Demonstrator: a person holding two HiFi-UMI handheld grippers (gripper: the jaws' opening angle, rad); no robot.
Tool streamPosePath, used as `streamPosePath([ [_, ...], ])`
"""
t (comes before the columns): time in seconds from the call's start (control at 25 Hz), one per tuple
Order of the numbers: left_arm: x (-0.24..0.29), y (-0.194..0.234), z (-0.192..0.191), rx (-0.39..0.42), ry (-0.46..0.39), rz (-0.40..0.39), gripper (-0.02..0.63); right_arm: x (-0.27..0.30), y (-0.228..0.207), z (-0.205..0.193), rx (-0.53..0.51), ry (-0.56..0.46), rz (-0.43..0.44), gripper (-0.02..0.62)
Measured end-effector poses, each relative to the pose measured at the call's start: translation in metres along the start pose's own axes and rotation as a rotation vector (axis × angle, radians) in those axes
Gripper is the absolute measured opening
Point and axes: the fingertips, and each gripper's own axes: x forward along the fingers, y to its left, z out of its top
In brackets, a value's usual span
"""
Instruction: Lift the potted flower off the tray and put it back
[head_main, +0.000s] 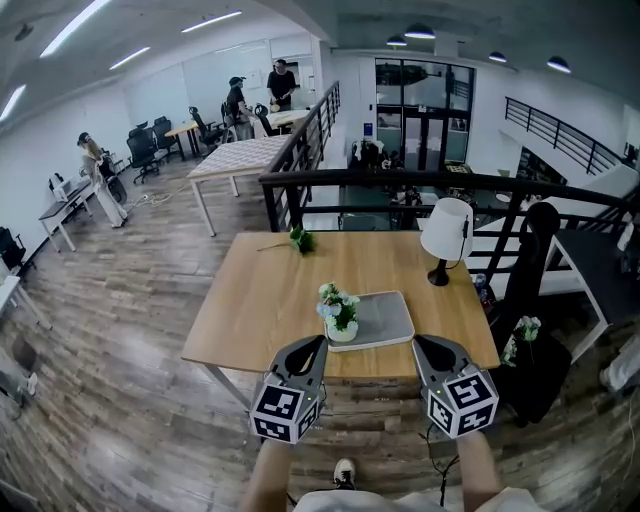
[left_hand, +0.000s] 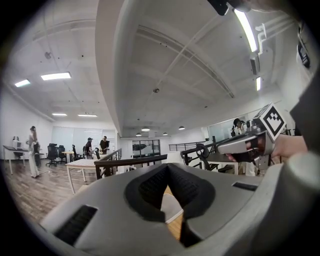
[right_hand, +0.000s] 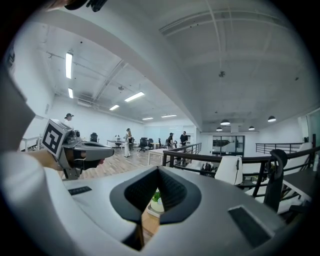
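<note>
A small potted flower (head_main: 338, 315), white blooms in a white pot, stands on the left end of a grey tray (head_main: 385, 320) near the front edge of a wooden table (head_main: 250, 300). My left gripper (head_main: 318, 343) hovers at the table's near edge just in front of the pot, jaws shut and empty. My right gripper (head_main: 421, 343) is level with it, off the tray's right corner, also shut on nothing. In the right gripper view the pot (right_hand: 156, 200) shows below the shut jaws (right_hand: 158, 170). The left gripper view shows its jaws (left_hand: 167, 167) closed over the tray (left_hand: 171, 209).
A white table lamp (head_main: 447, 232) stands at the table's right rear. A loose green sprig (head_main: 300, 238) lies at the far edge. A black railing (head_main: 400, 180) runs behind the table, and a dark chair (head_main: 530, 300) stands to its right. People are far off at the back left.
</note>
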Motion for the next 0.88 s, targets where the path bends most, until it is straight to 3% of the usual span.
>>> streamPosePath([
  [0.88, 0.066, 0.092, -0.041, -0.057, 0.055, 0.005, 0.011, 0.118, -0.018, -0.011, 0.013, 0.052, 0.019, 0.02],
])
